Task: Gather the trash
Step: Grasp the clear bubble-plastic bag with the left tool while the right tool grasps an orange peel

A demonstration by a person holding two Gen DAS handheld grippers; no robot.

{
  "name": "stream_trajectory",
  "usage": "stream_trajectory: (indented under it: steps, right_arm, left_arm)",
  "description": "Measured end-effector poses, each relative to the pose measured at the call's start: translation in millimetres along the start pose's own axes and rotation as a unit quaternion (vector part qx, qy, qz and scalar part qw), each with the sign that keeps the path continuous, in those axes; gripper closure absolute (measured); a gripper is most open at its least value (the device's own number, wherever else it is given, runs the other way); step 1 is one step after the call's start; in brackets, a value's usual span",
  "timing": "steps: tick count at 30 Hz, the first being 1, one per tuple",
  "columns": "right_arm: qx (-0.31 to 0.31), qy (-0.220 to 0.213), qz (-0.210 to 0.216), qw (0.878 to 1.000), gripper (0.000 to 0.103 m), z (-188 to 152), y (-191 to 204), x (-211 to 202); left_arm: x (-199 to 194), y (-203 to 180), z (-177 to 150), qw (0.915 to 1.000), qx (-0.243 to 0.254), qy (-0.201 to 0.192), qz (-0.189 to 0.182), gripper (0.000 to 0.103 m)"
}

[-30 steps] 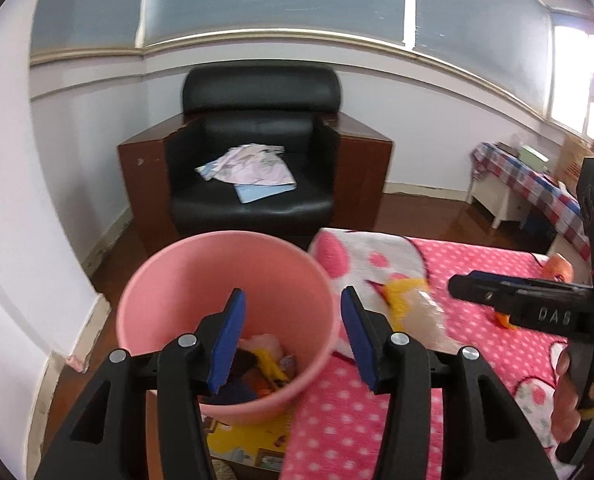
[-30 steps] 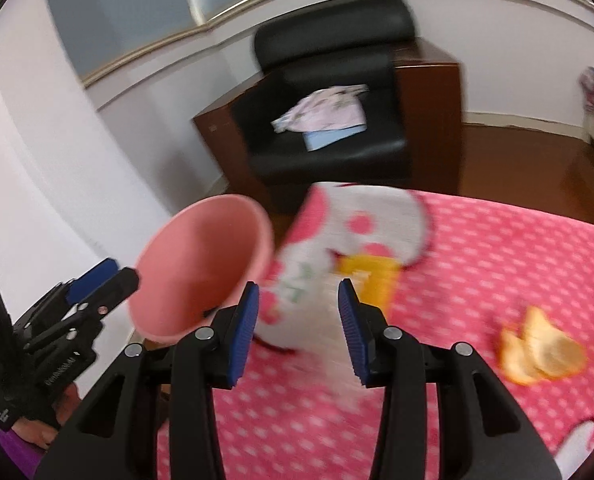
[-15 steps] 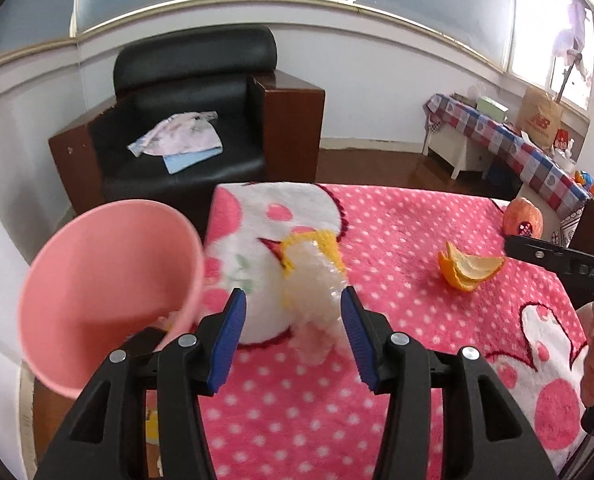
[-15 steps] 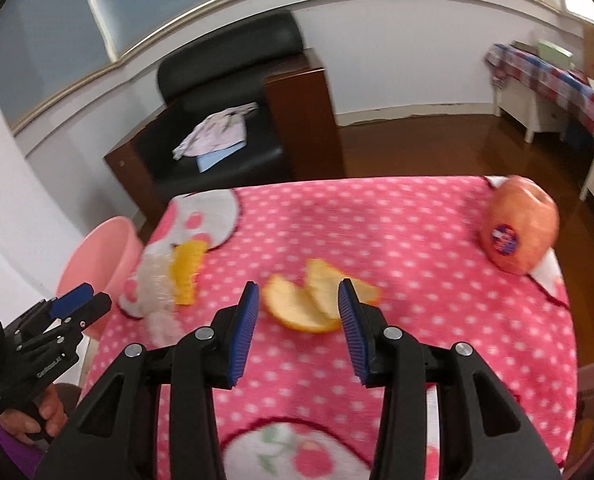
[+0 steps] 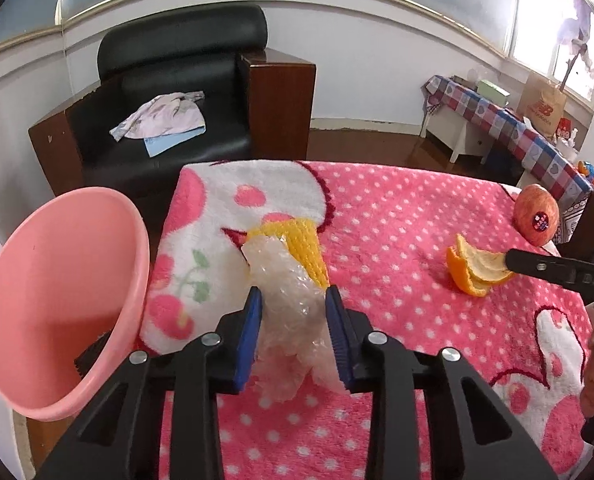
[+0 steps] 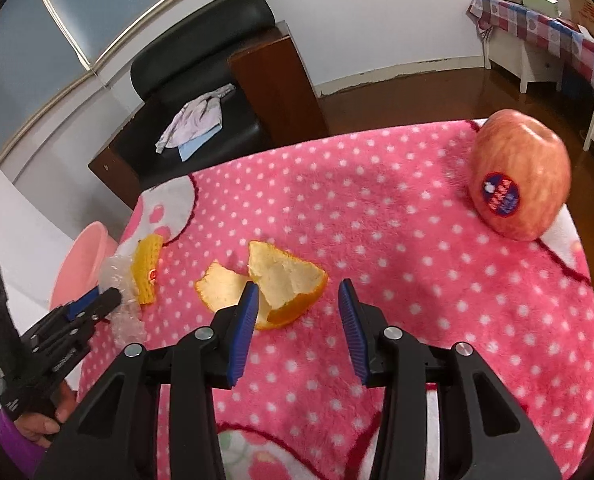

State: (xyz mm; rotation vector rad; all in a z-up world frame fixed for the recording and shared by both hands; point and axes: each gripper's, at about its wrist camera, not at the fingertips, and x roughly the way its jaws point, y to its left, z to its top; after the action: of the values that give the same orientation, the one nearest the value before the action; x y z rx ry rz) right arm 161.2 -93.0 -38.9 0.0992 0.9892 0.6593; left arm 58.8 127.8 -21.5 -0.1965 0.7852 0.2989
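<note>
My left gripper [image 5: 293,312] sits low over the pink polka-dot fleece blanket [image 5: 397,240], its blue-padded fingers [image 5: 250,328] spread with the crumpled clear plastic wrap [image 5: 285,280] lying between them; the pads look to be right at the plastic's sides, but I cannot tell whether they press it. The yellow foam fruit net [image 5: 305,246] lies touching the far end of that wrap. Off the blanket's left edge, the round pink plastic bin [image 5: 53,280] stands tilted in my view, something dark showing at its bottom. My right gripper [image 6: 299,304] is wide open and holds nothing, its left pad just at the near edge of the curled orange peel pieces [image 6: 273,280] on the blanket. A red apple with a blue sticker [image 6: 521,184] rests near the far right corner, well apart from the peel. Beyond the table, a black leather armchair [image 5: 169,80] holds some crumpled cloth [image 5: 161,118].
</note>
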Motion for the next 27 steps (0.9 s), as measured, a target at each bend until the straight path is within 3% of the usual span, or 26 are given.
stream_trajectory:
  steps: [8, 9, 11, 12, 27]
  right_arm:
    - [-0.005, -0.004, -0.001, 1.0, 0.062, 1, -4, 14]
    - [-0.006, -0.005, 0.002, 1.0, 0.074, 0, -4, 14]
    - [-0.004, -0.007, -0.005, 1.0, 0.084, 0, -6, 13]
    - [-0.001, -0.01, -0.004, 1.0, 0.095, -1, -7, 12]
    - [0.029, -0.093, 0.011, 0.995, 0.097, -6, -18, -70]
  left_arm:
    - [-23, 0, 2, 0.9996, -0.005, -0.023, -0.013, 0.073]
    - [-25, 0, 3, 0.9995, -0.005, -0.026, -0.015, 0.073]
    - [-31, -2, 3, 0.9994, -0.004, -0.031, -0.015, 0.073]
    - [-34, -3, 3, 0.9993, -0.002, -0.035, -0.017, 0.073]
    - [-75, -22, 11, 0.9957, 0.026, -0.074, -0.049, 0.073]
